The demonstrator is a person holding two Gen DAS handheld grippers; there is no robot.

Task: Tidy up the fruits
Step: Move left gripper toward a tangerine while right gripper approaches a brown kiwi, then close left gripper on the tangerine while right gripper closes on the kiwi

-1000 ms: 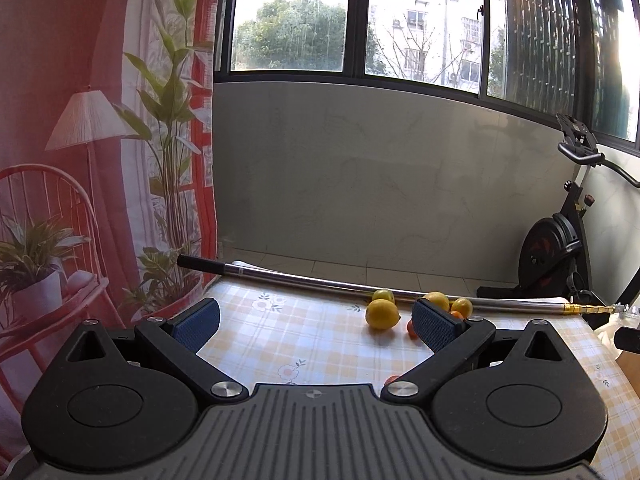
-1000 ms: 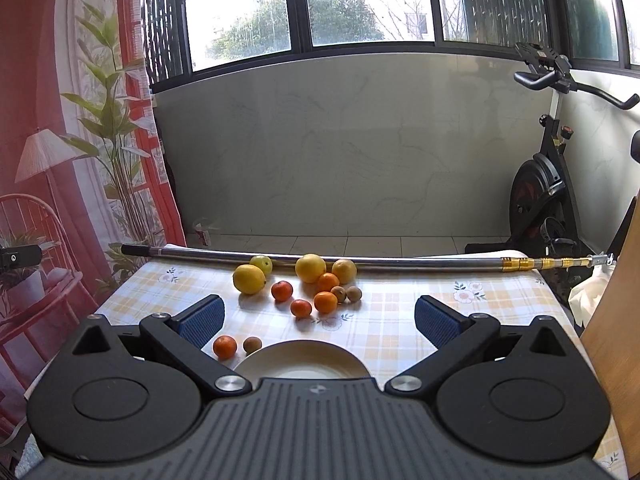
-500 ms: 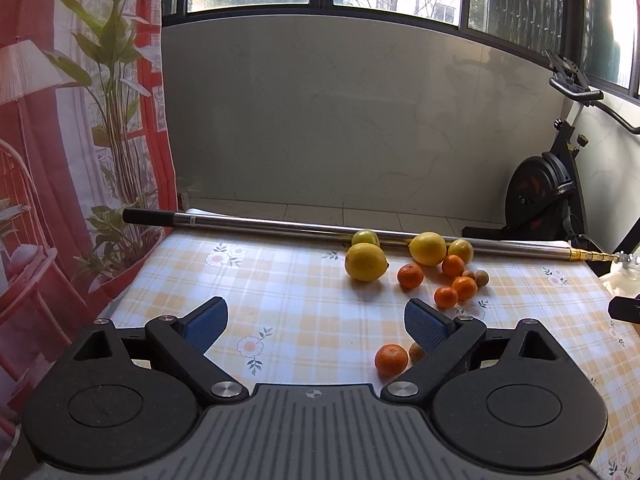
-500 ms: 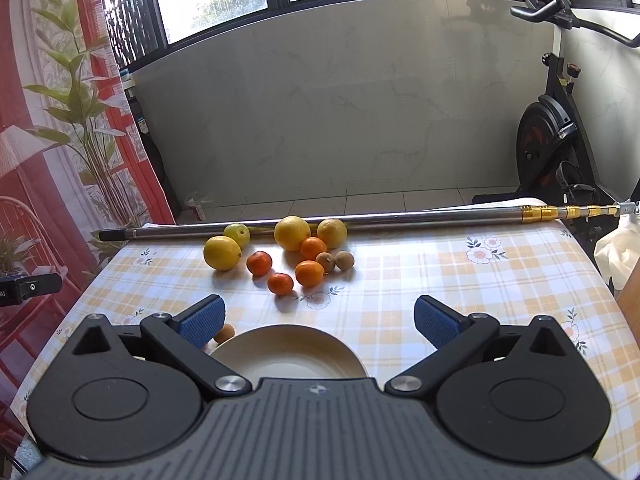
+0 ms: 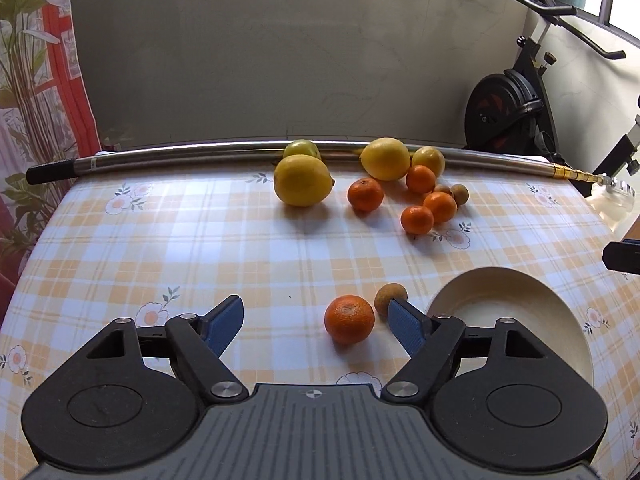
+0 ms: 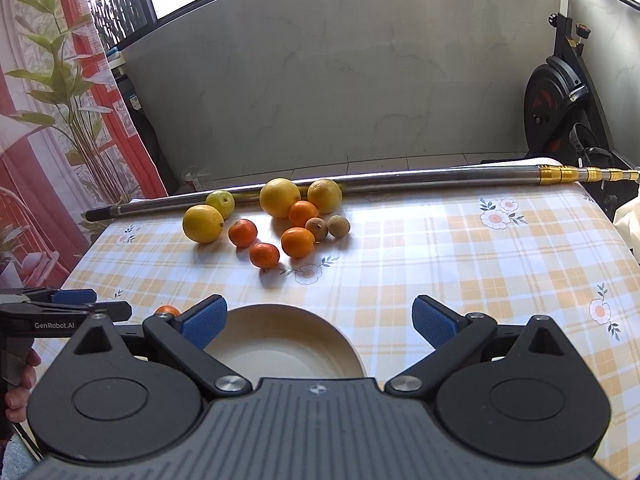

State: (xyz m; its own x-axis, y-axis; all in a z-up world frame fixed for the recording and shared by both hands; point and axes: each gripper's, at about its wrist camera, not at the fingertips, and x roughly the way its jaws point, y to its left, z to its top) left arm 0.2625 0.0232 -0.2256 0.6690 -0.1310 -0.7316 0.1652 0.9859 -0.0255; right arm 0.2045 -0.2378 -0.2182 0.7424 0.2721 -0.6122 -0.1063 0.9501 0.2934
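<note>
I am holding my left tool [image 5: 316, 320] wide open around the orange [image 5: 349, 319] on the worktop [image 5: 200, 248], beside the bowl [image 5: 516, 280], and squeezing softly should work best.

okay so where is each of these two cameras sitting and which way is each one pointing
Left wrist: sits on the left gripper, looking forward over the checked tablecloth at a near orange mandarin; its own open fingers show.
Right wrist: sits on the right gripper, above the cream round bowl; its open fingers, the left gripper and a hand show.
Shared: bowl, mandarin, far fruit cluster, long steel pole.
</note>
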